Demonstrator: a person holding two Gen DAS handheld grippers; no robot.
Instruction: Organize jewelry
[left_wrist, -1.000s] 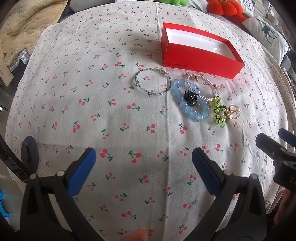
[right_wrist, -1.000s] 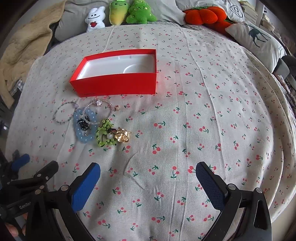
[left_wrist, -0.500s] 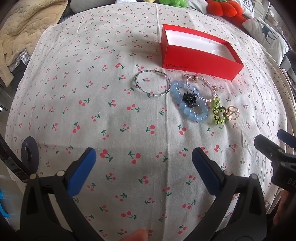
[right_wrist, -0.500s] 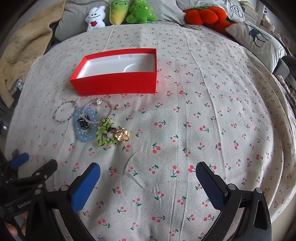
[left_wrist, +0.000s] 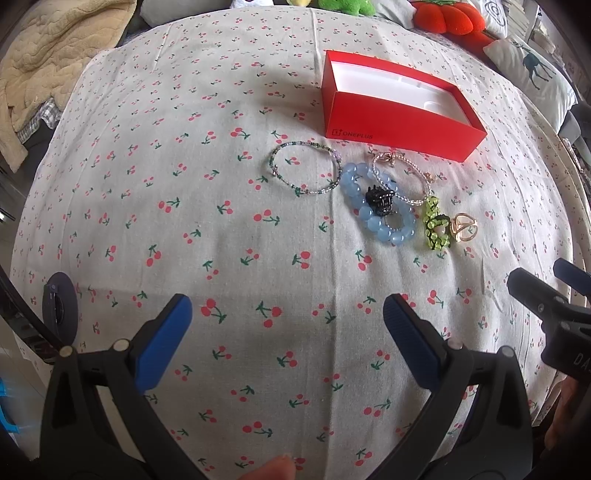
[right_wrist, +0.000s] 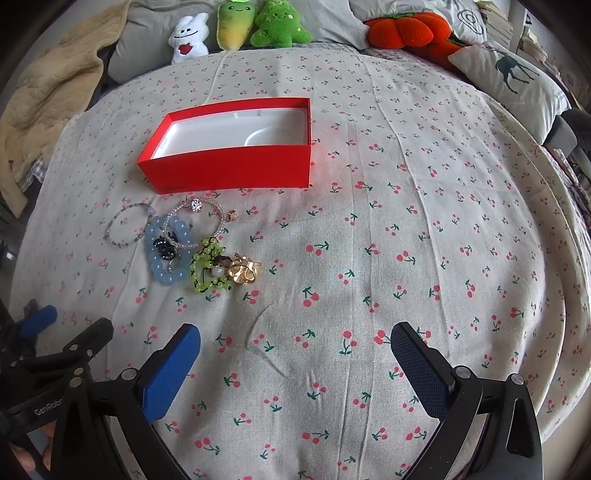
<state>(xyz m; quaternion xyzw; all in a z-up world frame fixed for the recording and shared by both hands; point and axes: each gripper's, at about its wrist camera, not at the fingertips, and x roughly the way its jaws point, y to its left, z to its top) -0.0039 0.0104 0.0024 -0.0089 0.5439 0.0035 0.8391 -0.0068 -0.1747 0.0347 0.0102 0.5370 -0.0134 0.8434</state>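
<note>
**Both claws wait, spread and empty, short of the jewelry**

Nearest to us, the left claw (left_wrist: 286, 325) and the right claw (right_wrist: 295, 350) hang over the near part of the bed (right_wrist: 424, 206), each with its blue pads spread wide and nothing between them. Over the last second we see almost no change: the jewelry sits a little lower in the left view, so that claw has crept forward slightly, while the right view looks the same. We judge that no grasp has begun and the sorting is still at its start.

Further in, the pieces lie in a tight cluster on the cherry-print sheet: a gold ring (right_wrist: 243, 272) touching a green bead bracelet (right_wrist: 207, 271), then a blue bead bracelet (left_wrist: 376, 210) with a black clip (left_wrist: 380, 197) on it, overlapped by a clear bead bracelet (right_wrist: 195, 223), and a thin bead bracelet (left_wrist: 304, 170) on the left.

Just beyond them stands the open red box (right_wrist: 236, 164), its white inside empty. Plush toys (right_wrist: 240, 29) line the far edge.
</note>
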